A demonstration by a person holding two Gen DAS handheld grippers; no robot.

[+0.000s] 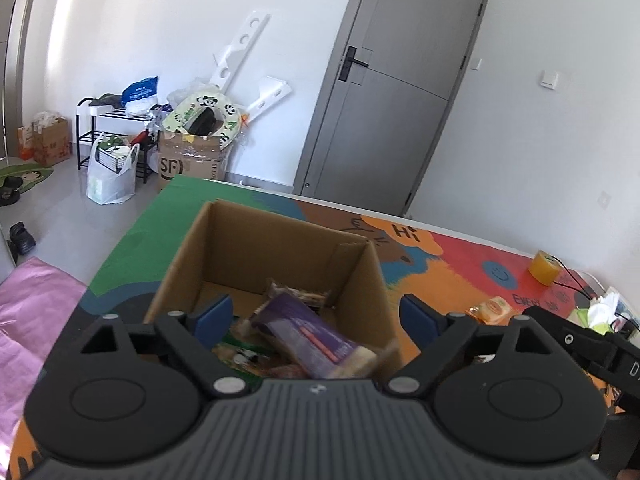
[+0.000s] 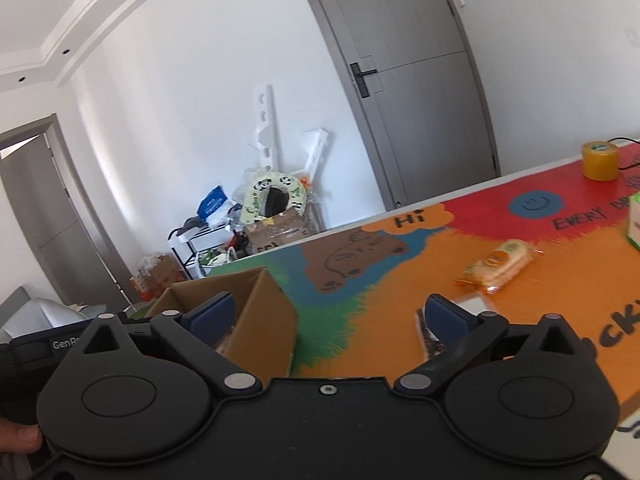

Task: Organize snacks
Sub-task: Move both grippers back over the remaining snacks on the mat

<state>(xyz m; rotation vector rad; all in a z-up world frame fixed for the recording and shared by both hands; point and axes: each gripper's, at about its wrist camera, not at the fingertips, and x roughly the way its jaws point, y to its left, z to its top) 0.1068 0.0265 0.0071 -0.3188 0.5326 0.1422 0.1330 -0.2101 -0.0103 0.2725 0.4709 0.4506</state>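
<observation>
An open cardboard box (image 1: 280,248) stands on the colourful table mat (image 1: 460,264). Inside lie a purple snack pack (image 1: 312,336), a brown snack (image 1: 296,294) behind it and a green packet (image 1: 240,354). My left gripper (image 1: 316,316) is open and empty, above the box's near edge. My right gripper (image 2: 328,312) is open and empty, to the right of the box (image 2: 256,312). An orange snack pack (image 2: 496,266) lies on the mat ahead of it; it also shows in the left wrist view (image 1: 490,309). A dark snack (image 2: 430,338) lies by the right finger.
A yellow tape roll (image 2: 599,159) with a black cable stands at the far right of the table. A green and white box (image 2: 634,220) sits at the right edge. The floor beyond holds boxes, bags and a shoe rack (image 1: 116,128). A grey door (image 1: 400,80) is behind.
</observation>
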